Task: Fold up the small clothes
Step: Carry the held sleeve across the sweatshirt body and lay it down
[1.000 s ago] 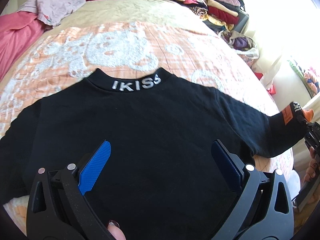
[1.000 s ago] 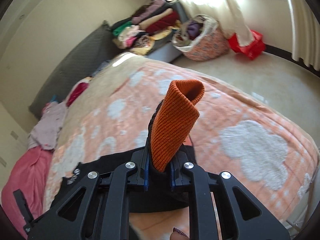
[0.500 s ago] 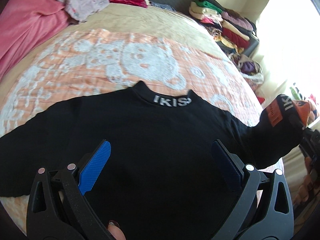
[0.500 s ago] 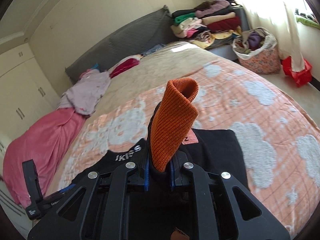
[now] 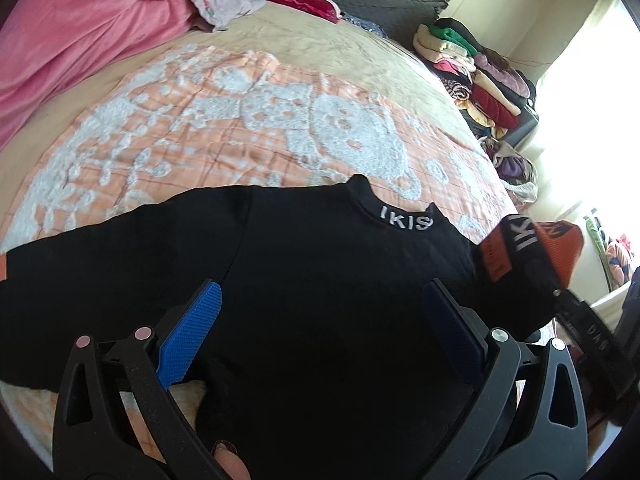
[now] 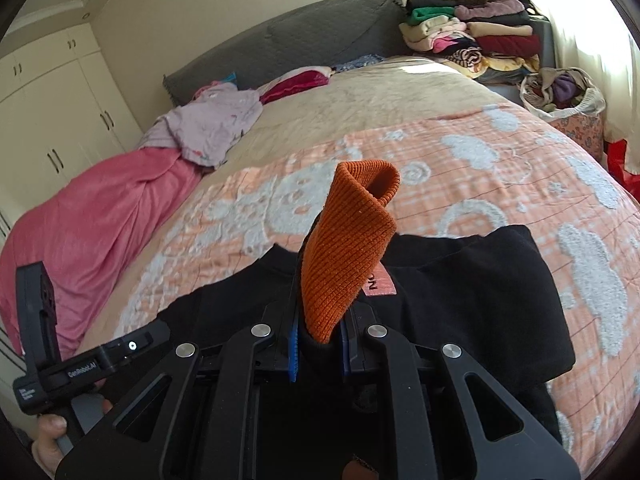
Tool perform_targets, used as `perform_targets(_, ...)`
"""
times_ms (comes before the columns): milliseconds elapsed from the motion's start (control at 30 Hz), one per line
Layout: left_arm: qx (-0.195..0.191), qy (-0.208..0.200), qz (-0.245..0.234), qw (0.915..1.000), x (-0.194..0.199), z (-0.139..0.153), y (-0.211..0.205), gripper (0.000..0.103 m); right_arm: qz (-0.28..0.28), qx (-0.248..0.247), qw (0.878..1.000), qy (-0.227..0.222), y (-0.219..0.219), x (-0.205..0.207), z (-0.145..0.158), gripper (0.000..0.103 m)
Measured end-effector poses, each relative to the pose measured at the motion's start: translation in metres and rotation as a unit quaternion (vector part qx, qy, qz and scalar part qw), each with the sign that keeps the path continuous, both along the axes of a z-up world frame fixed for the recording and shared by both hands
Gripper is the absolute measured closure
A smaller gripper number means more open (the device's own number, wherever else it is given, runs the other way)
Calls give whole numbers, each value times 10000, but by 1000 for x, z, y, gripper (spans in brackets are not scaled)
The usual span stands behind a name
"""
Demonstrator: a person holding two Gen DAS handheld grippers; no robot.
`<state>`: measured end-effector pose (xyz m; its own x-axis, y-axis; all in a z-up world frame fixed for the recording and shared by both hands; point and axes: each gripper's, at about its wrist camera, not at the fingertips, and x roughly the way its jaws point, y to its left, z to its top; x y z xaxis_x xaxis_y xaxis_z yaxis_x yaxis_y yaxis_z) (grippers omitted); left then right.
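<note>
lying flat on the bed with the peach and white fuzzy blanket (image 5: 224, 120) is a small black long-sleeved knit top with white letters on its collar (image 5: 320, 280). it is spread out with its collar pointing away and one sleeve stretched far to the left. the right tool (image 6: 318, 350) is pinched tight on the orange ribbed cuff (image 6: 348, 248) of the other sleeve, and the cuff sticks up out of the closed jaws like a little tube. that sleeve is lifted off the blanket and held over the body of the top. the left tool (image 5: 320, 332) is wide open, its blue pads (image 5: 188, 332) standing apart over the lower part of the top and holding nothing. the top looks soft, light and floppy, so it will bend anywhere and sag wherever it is not held. it should not slip much, since the knit is a bit rough and the pads are bumpy. the thick cuff is a good place to hold, and the hem or the shoulder seam look like good spots too, because they are firmer. i think the sleeve needs to be laid flat across the chest now. a pile of folded clothes (image 6: 468, 36) sits well apart, past the far corner of the bed.
</note>
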<state>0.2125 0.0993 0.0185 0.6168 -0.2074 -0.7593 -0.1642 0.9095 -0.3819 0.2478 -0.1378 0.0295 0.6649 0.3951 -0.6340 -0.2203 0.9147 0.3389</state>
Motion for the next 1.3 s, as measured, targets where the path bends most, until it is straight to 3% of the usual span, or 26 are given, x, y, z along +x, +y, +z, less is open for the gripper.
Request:
perform_targets(233, -197, 45, 151, 9997, -7, -6, 23, 9, 327, -72, 9994, 62, 40, 1, -16, 87)
perform_targets(300, -224, 63, 200, 9995, -9, -8, 27, 9, 484, -57, 9988, 94, 46, 1, -19, 80)
perform_targets(367, -297, 77, 245, 9992, -12, -11, 33, 9, 685, 57, 9976, 80, 52, -2, -20, 63)
perform_targets(567, -473, 162, 409, 9979, -17, -19, 48, 9, 1261, 146, 9918, -124, 60, -19, -14, 53)
perform_targets(700, -524, 260, 335, 9977, -18, -26, 45, 11, 1108, 55, 9938, -51, 52, -20, -17, 52)
perform_targets(833, -695, 341, 96, 9970, -18, -33, 30, 40, 761, 8, 9970, 105, 32, -19, -24, 52)
perform_targets(1000, -802, 540, -152, 9952, -11, -45, 7, 41, 410, 90, 9990, 175, 2, -22, -29, 49)
perform_targets(1133, -478, 880, 33, 9950, -4, -61, -5, 41, 168, 114, 9996, 197, -21, -25, -32, 47)
perform_targets(1233, -352, 889, -42, 9954, 1, -65, -17, 41, -30, 112, 9996, 244, -37, -26, -37, 47)
perform_targets(1300, -234, 834, -119, 9962, 3, -64, -24, 62, -184, 137, 9992, 318, -48, -26, -42, 47)
